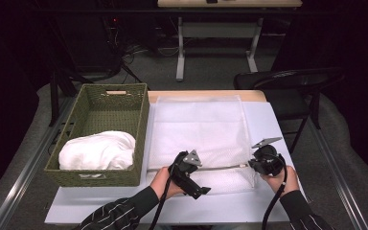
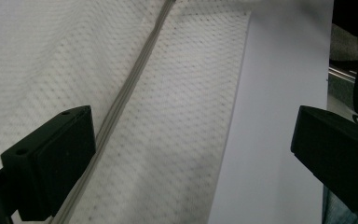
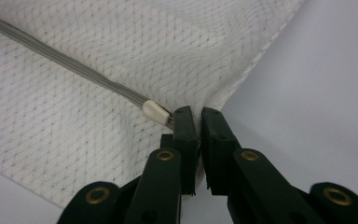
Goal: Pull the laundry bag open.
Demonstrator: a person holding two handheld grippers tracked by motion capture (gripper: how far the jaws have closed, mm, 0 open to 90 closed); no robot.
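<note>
We pinch the edge of the white mesh laundry bag (image 1: 199, 136), lying flat on the table (image 1: 268, 211) beside the wicker basket (image 1: 100, 139), in the right gripper (image 3: 196, 116) by the zipper (image 3: 74, 67) end as an anchor, while the left gripper (image 2: 186, 154) hovers wide-jawed over the zipper line.

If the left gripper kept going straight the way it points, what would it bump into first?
Most likely the white mesh zipper bag on the table: the left gripper, jaws open, points down at it, its grey zipper by one jaw. Depth is unclear.
</note>
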